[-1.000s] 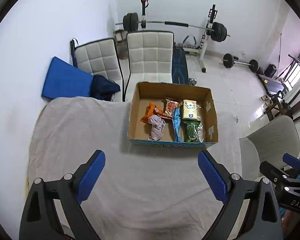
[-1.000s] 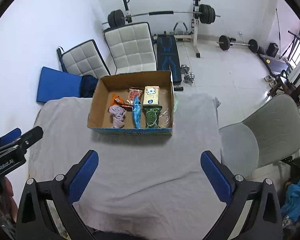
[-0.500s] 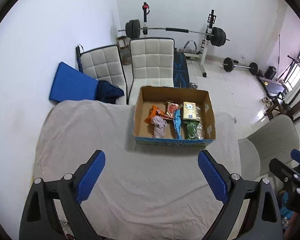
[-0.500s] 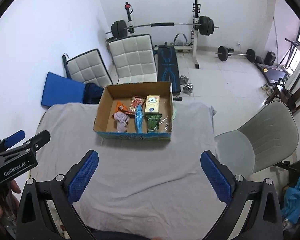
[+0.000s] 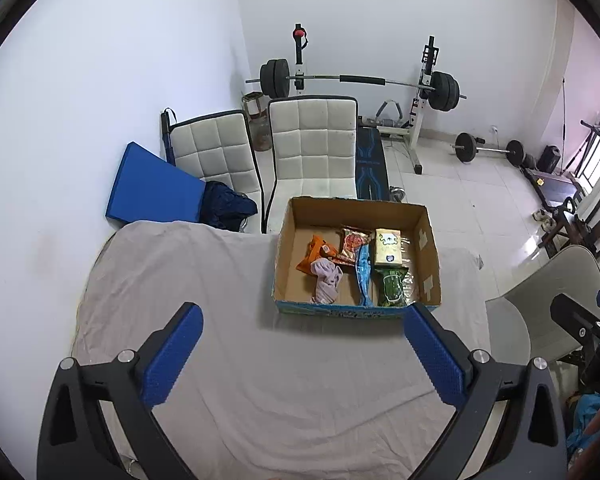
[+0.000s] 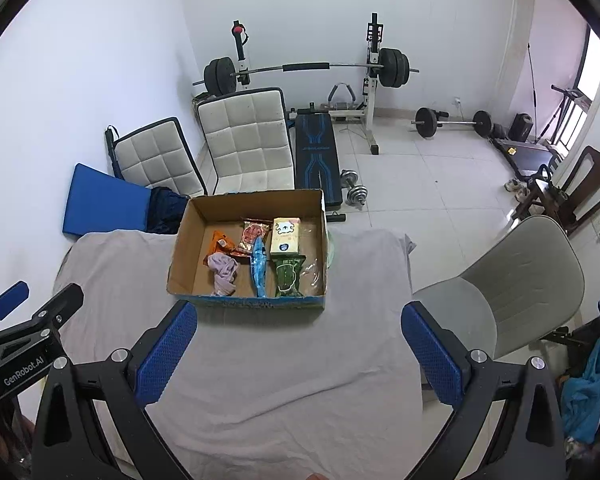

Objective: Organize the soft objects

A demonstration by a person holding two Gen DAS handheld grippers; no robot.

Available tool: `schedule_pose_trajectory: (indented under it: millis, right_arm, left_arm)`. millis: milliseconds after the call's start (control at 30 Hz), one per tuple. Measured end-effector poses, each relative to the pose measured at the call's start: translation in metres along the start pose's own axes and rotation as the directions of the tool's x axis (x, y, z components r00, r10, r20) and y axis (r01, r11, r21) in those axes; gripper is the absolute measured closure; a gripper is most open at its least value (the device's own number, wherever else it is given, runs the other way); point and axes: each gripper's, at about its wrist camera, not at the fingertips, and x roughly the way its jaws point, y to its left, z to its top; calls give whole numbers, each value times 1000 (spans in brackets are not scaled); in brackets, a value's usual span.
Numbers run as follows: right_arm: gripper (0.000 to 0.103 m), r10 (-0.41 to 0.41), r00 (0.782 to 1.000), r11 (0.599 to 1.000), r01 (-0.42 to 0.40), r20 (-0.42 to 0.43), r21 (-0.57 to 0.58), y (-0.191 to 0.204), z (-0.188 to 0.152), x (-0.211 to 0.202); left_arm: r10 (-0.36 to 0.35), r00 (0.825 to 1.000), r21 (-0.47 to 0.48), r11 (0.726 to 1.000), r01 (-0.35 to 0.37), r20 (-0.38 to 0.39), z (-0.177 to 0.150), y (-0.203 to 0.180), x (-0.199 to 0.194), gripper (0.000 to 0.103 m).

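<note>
A cardboard box stands on the grey-covered table. Inside lie a pink cloth, an orange packet, a red snack bag, a blue packet, a yellow pack and a green packet. My left gripper hovers above the table in front of the box, its jaws opening with nothing between them. My right gripper hangs wide open and empty, also short of the box.
Two white padded chairs and a blue mat stand behind the table. A grey chair is at the table's right side. A barbell rack and weights fill the far floor.
Both views have pulled back and tilted up: the box looks smaller and more of the room shows. The right gripper has risen. Nothing was taken hold of.
</note>
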Motion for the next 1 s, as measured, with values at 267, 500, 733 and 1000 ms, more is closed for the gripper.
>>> schedule_pose_trajectory:
  millis: [267, 500, 733, 1000]
  right_arm:
    - [0, -5, 1000, 1000, 5, -9, -9, 4, 4, 11]
    - [0, -7, 1000, 1000, 7, -14, -10, 3, 1, 15]
    - [0, -16, 1000, 1000, 15, -9, -8, 2, -1, 13]
    - [0, -20, 1000, 1000, 20, -4, -11, 3, -1, 10]
  left_arm:
    - [9, 1000, -3, 1000, -9, 0, 3, 0, 5, 0]
    - [7, 1000, -1, 1000, -7, 1, 7, -1, 10, 0]
    - [-1, 1000, 6, 1000, 1, 7, 7, -4, 8, 0]
    - [-8, 1000, 9, 1000, 8, 13, 4, -5, 3, 0]
